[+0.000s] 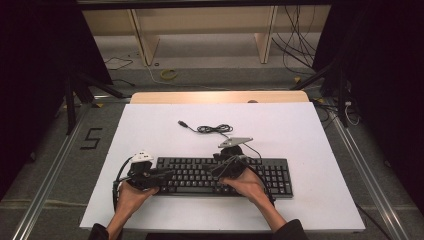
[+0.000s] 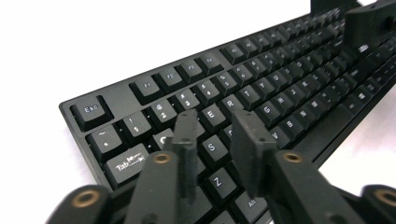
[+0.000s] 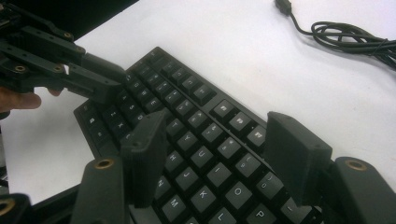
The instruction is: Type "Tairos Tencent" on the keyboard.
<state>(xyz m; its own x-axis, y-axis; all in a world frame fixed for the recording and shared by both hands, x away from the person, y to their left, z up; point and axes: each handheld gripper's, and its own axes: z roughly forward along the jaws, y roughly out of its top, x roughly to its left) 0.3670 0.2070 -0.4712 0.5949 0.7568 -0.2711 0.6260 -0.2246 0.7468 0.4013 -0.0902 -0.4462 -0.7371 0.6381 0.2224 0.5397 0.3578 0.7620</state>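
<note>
The table (image 1: 320, 165) is a white board with bare space all round; on its near half lies the keyboard (image 1: 260, 176), black, flat, long side across the person's front, its cable (image 1: 215, 129) coiled loosely behind it and ending in a plug (image 1: 183, 123) that lies unconnected on the white; the work in hand looks like pressing keys with the gripper tips, one gripper at each part of the board. The left gripper (image 2: 215, 135) hovers low over the keyboard's left end, above the letters near W, S and E; its jaws stand a narrow gap apart, released and holding nothing. The right gripper (image 3: 219, 149) sits over the middle keys, around Y, U and J; its jaws are spread wide, also empty; whether either tip touches a key I cannot tell. To do this well, I judge each gripper should narrow its jaws or tilt so that one tip meets one key alone; the wide right jaws could strike two keys at once; come down straight and gently, since the keyboard is unheld and could slide on the smooth table; keep the two grippers apart, and keep clear of the cable.
</note>
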